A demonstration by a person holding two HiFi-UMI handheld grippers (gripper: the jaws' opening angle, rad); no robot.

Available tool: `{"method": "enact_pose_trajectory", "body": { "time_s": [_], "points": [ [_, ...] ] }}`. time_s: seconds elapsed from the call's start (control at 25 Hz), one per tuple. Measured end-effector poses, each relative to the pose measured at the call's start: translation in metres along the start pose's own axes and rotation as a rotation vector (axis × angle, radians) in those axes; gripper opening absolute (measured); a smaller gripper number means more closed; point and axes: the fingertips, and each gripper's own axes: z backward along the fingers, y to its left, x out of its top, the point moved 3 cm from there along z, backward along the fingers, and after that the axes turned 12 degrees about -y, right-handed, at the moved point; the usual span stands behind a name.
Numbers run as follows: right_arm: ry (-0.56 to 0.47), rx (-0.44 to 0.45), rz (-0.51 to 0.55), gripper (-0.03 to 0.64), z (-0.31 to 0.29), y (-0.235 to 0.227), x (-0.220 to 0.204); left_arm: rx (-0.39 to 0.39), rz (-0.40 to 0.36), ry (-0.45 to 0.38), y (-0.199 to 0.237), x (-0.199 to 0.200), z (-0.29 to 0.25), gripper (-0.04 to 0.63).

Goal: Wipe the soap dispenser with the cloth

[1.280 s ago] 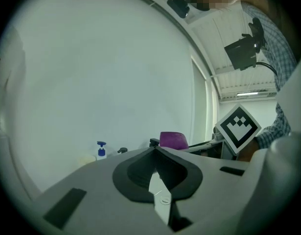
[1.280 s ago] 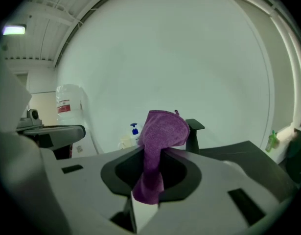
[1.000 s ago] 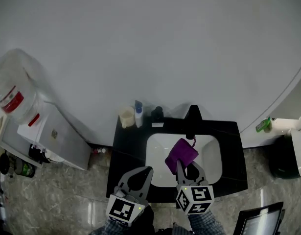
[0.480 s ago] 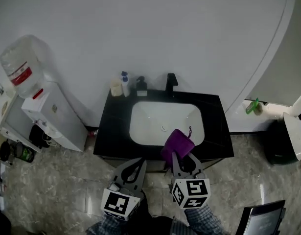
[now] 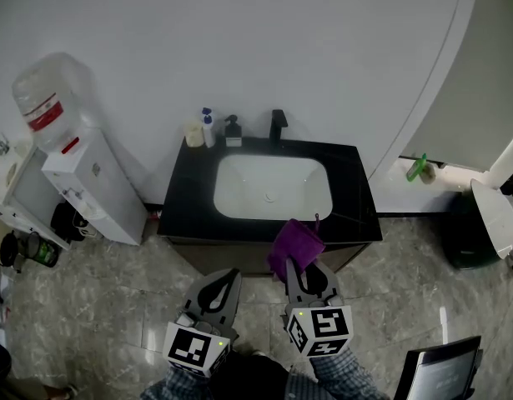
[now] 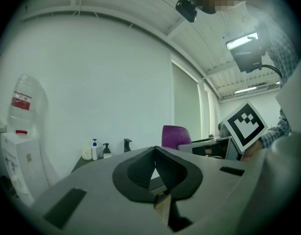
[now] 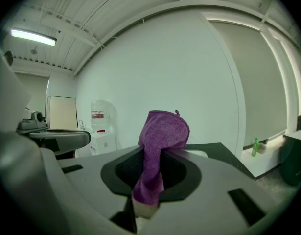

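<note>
- The lower end of the cloth is hidden between the closed jaws of the right gripper, so its full length does not show.
- The soap dispenser, at the wall behind the sink, is too small to tell its label.
- Left of the sink, the print on the water bottle is too small to read.
- In the left gripper view, the body of the left gripper hides the sink.
- In front of the sink, the bottom edge cuts off the sleeves.
- To the right of the sink, the bottom edge also cuts off a dark screen.
</note>
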Motion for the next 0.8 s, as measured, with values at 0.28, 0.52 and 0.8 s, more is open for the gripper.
{"method": "enact_pose_trajectory", "body": {
  "time_s": [0.28, 0.52, 0.8],
  "points": [
    [-0.027, -0.014, -0.010, 0.081, 0.020, 0.033, 0.009, -0.011, -0.010, -0.010, 0.015, 0.016, 0.026, 0.002],
    [-0.064, -0.003, -0.005, 0.081, 0.027, 0.055, 0.018, -0.027, -0.015, -0.053, 0.028, 0.035, 0.036, 0.002],
    [-0.067, -0.022, -0.021, 0.081, 0.032, 0.061, 0.016, -0.068, -0.038, -0.035, 0.025, 0.028, 0.040, 0.002]
  ]
}}
